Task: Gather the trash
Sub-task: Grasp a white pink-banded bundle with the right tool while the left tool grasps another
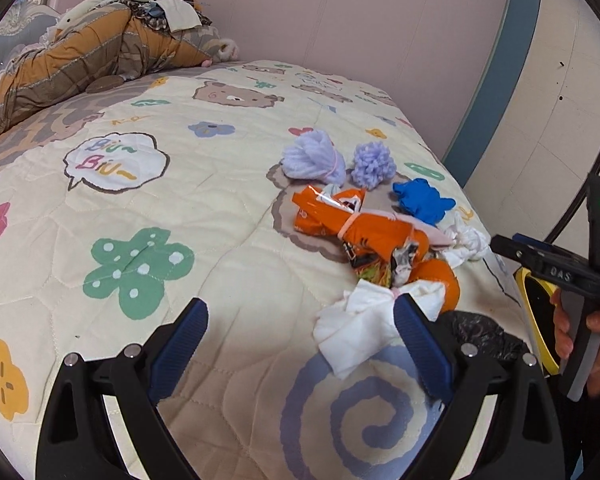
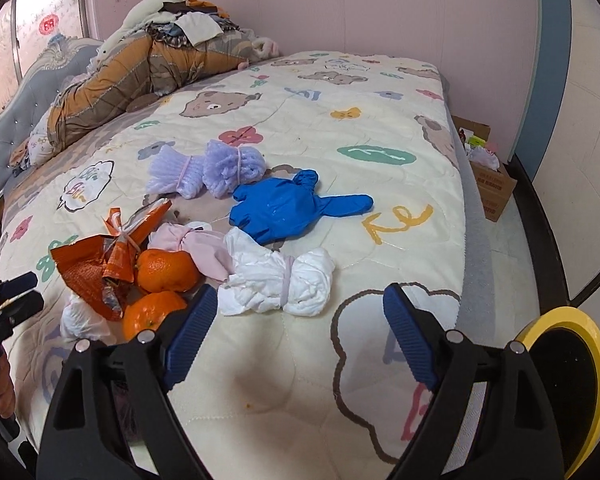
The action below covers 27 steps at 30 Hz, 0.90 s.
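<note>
A pile of trash lies on the quilted bed [image 2: 300,92]: an orange snack wrapper [image 2: 100,264], a white tied bundle [image 2: 276,280], a pink bundle [image 2: 196,248], a blue glove [image 2: 288,208] and two purple foam nets [image 2: 204,172]. Two oranges [image 2: 166,268] sit beside the wrapper. My right gripper [image 2: 300,332] is open just short of the white bundle, with nothing between its fingers. My left gripper [image 1: 300,344] is open over the quilt; its right finger [image 1: 420,344] overlaps a white tissue wad [image 1: 360,320]. The wrapper [image 1: 352,224] and glove [image 1: 420,200] lie beyond it.
A yellow-rimmed bin [image 2: 568,360] lined with a black bag [image 1: 480,332] stands at the bed's near corner. Folded bedding and clothes [image 2: 148,60] are heaped by the headboard. A cardboard box [image 2: 488,184] sits on the floor past the bed's edge. A hand [image 1: 580,336] holds the right gripper [image 1: 504,246].
</note>
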Motion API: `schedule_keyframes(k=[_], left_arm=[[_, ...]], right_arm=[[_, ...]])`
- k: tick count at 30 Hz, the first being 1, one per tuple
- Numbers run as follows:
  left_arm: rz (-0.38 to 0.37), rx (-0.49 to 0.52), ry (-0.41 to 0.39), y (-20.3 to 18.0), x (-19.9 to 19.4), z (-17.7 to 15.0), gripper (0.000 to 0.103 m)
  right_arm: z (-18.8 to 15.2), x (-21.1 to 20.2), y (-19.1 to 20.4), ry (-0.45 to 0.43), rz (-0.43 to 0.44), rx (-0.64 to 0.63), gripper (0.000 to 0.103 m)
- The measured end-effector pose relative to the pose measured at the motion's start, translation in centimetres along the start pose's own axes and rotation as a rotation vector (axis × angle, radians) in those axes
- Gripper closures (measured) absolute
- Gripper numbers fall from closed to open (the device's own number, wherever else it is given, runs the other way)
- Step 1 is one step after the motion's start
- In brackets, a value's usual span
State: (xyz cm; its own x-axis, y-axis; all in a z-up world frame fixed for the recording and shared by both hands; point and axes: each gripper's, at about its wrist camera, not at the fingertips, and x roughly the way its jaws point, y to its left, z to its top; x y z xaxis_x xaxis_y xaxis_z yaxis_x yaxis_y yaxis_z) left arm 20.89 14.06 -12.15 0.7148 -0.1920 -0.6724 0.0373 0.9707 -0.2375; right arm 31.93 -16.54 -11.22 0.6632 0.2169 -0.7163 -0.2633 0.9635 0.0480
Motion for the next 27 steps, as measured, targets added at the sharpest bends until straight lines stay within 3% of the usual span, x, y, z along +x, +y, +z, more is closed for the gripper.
schedule_keyframes(k=[9, 19, 22, 25, 27], left_arm=[[-0.045, 0.062, 0.024, -0.8, 1.0, -1.0, 0.013], [-0.081, 0.139, 0.072, -3.7, 3.9, 0.5, 0.013], [-0.086, 0.170, 0.078, -4.8, 4.4, 0.7, 0.013], [-0.093, 0.195, 0.086, -5.9, 4.9, 0.9, 0.024], [-0.098, 0.204, 0.099, -6.5, 5.3, 0.8, 0.036]], right_arm=[[0.9, 2.8, 0.5, 0.032, 0.012, -0.014, 0.020], [1.3, 6.3, 0.2, 0.072, 0.041, 0.005, 0.020], [1.2, 7.1, 0.1, 0.093, 0.055, 0.000, 0.029], [1.1, 7.6, 0.1, 0.113, 0.073, 0.000, 0.038], [1.0, 7.6, 0.4, 0.114, 0.076, -0.014, 0.044]])
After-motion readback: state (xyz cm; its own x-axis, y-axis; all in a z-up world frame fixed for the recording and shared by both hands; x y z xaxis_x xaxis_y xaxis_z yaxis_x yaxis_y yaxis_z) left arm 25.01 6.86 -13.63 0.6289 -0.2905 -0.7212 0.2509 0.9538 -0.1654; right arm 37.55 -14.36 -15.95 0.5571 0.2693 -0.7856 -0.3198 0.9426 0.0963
